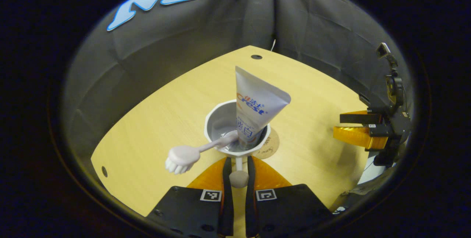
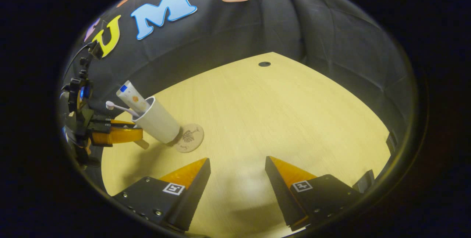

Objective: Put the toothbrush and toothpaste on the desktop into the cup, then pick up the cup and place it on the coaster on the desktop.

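The left gripper was clamped on the handle of the cup, both fingers pressed to its stub. The toothpaste stood in the cup and the toothbrush leaned out over the rim. In the right gripper view the cup hung tilted, its base at the near edge of the coaster. The right gripper stood apart, jaws wide and empty. The placing step seemed in hand; next the cup needed centring, levelling and lowering.
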The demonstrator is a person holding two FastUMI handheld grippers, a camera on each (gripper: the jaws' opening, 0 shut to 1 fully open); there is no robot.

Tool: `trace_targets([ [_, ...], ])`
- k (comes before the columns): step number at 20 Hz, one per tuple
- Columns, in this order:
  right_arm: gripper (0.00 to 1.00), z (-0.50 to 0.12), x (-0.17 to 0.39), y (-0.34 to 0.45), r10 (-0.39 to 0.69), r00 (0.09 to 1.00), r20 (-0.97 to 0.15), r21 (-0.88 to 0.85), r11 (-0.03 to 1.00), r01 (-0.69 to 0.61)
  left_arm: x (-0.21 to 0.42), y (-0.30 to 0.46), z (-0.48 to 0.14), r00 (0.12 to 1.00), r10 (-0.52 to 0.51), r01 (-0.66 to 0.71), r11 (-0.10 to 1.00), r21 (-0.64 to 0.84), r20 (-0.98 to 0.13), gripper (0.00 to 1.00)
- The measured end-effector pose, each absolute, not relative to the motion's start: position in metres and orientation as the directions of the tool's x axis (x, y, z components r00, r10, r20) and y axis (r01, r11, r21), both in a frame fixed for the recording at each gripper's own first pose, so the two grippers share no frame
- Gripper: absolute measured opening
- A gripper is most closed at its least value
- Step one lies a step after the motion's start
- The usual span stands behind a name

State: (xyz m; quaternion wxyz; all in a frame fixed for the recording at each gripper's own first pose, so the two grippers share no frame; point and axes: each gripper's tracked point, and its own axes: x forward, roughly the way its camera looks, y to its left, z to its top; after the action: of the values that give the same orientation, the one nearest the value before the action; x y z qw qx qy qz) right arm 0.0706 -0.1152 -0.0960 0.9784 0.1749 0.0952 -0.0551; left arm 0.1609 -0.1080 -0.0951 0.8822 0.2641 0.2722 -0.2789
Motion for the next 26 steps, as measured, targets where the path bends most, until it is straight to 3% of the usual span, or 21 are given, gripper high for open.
trace_targets([
  [6,0.9,-0.101,0.066,-0.139,-0.094,0.973,-0.21,0.359,0.918,0.167,0.164,-0.112,-0.092,0.672,-0.356,0.664,0.679,0.315,-0.649,0.19],
  [12,0.9,-0.096,0.063,-0.148,-0.093,0.972,-0.218,0.364,0.916,0.169,0.166,-0.097,-0.096,0.669,-0.302,0.656,0.669,0.349,-0.679,0.19],
  [13,0.9,-0.096,0.064,-0.149,-0.089,0.972,-0.219,0.363,0.917,0.166,0.167,-0.098,-0.096,0.676,-0.302,0.652,0.67,0.355,-0.673,0.24],
  [14,0.9,-0.097,0.064,-0.149,-0.086,0.972,-0.22,0.361,0.918,0.163,0.168,-0.099,-0.097,0.678,-0.298,0.649,0.671,0.358,-0.672,0.2],
  [19,0.9,-0.098,0.066,-0.149,-0.061,0.973,-0.221,0.355,0.925,0.139,0.166,-0.101,-0.089,0.705,-0.284,0.621,0.689,0.373,-0.649,0.36],
  [20,0.9,-0.095,0.068,-0.149,-0.055,0.974,-0.219,0.35,0.927,0.131,0.165,-0.102,-0.083,0.717,-0.289,0.614,0.693,0.377,-0.634,0.31],
  [23,0.9,-0.082,0.068,-0.146,-0.036,0.98,-0.193,0.32,0.942,0.098,0.16,-0.1,-0.078,0.749,-0.286,0.585,0.71,0.392,-0.598,0.39],
  [24,0.9,-0.076,0.067,-0.145,-0.027,0.983,-0.183,0.311,0.947,0.084,0.158,-0.098,-0.075,0.762,-0.281,0.568,0.723,0.394,-0.583,0.32],
  [25,0.9,-0.069,0.067,-0.143,-0.016,0.985,-0.169,0.299,0.952,0.067,0.157,-0.097,-0.072,0.778,-0.28,0.548,0.741,0.389,-0.562,0.39],
  [26,0.9,-0.062,0.067,-0.142,-0.006,0.988,-0.156,0.29,0.955,0.052,0.153,-0.095,-0.068,0.793,-0.276,0.526,0.76,0.381,-0.544,0.4],
])
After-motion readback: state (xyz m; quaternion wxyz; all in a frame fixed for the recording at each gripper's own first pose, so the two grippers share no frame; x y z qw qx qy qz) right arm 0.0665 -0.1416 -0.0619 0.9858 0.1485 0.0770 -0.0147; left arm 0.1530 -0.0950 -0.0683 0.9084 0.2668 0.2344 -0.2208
